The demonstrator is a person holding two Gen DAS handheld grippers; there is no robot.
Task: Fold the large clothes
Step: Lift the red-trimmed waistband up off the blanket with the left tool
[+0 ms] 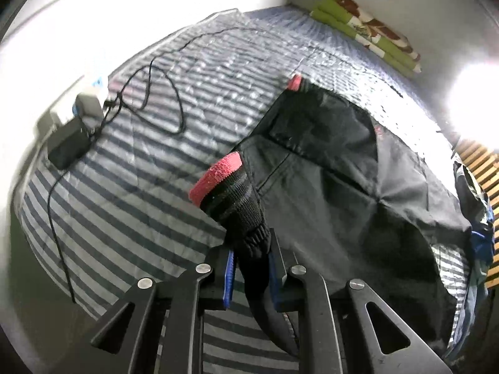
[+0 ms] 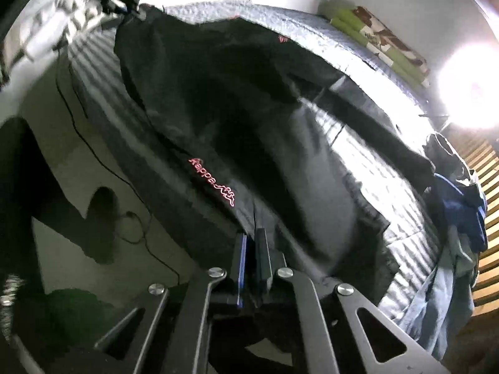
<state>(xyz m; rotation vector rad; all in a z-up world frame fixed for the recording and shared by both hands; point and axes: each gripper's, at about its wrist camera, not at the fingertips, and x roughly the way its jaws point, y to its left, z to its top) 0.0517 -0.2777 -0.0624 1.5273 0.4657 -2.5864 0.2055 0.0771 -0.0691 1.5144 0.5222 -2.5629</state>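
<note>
A large black jacket (image 1: 336, 168) with red-edged knitted cuffs lies spread on a striped bed (image 1: 131, 187). My left gripper (image 1: 251, 258) is shut on one black ribbed cuff (image 1: 237, 199), whose red rim points away from me. Another red cuff (image 1: 294, 81) shows at the jacket's far side. In the right wrist view the same jacket (image 2: 224, 118) stretches across the bed, with a red logo (image 2: 212, 184) on it. My right gripper (image 2: 253, 249) is shut on a thin edge of the jacket's black fabric near the bed's side.
A black power adapter (image 1: 70, 148) and its looping cable (image 1: 162, 93) lie on the bed's left part. Folded green patterned bedding (image 1: 368, 31) sits by the far wall. A pile of blue clothes (image 2: 458, 205) hangs at the bed's right edge, beside wooden slats (image 2: 486, 187).
</note>
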